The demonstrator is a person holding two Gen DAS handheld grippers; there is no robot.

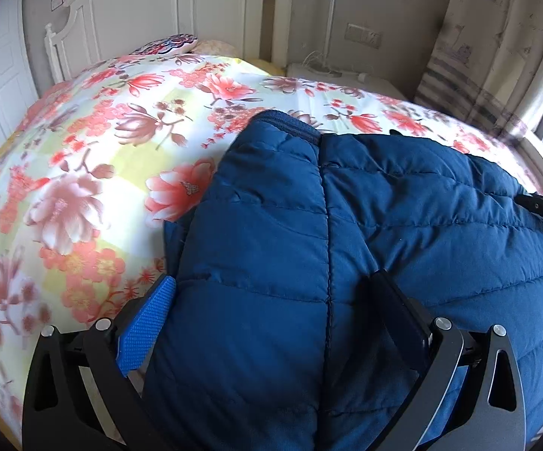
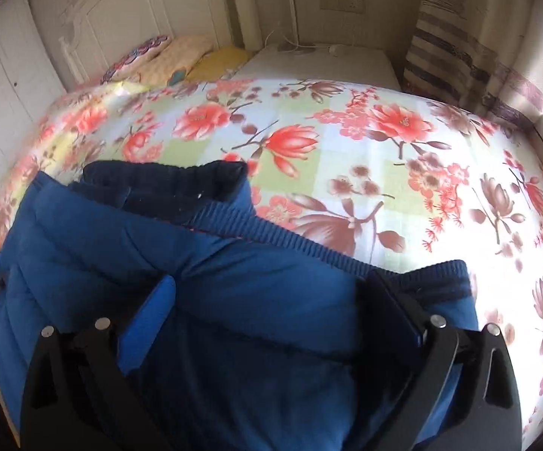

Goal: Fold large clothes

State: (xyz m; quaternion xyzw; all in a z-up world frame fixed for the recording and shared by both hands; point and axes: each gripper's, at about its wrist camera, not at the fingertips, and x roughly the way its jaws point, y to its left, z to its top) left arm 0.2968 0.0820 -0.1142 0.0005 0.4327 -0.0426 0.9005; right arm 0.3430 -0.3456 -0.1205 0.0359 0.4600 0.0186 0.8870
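Both grippers are spread wide, each with a thick wad of the blue quilted jacket [image 1: 365,225] sitting between its fingers. On the left gripper [image 1: 275,293] the blue textured pad [image 1: 147,323] of the left finger presses against the jacket's left edge, while the black right finger [image 1: 399,308] lies on top of the padding, so the fabric fills the gap; whether it is truly pinched or only straddled, I cannot tell. Same story on the right gripper [image 2: 271,293]: blue pad [image 2: 151,319] on the left, black finger [image 2: 395,308] on the right, puffy blue cloth bulging between them.

That jacket lies on the near part of the floral bedspread [image 1: 83,173], its stitched seam running from near to far down the middle in the left wrist view. From the right wrist view its ribbed collar [image 2: 271,233] and dark lining [image 2: 166,184] sit at the far edge of the bundle.

Far off, pillows [image 2: 181,56] rest against the white headboard [image 1: 159,11], and a striped curtain [image 2: 455,49] hangs at the far right by the bright window.
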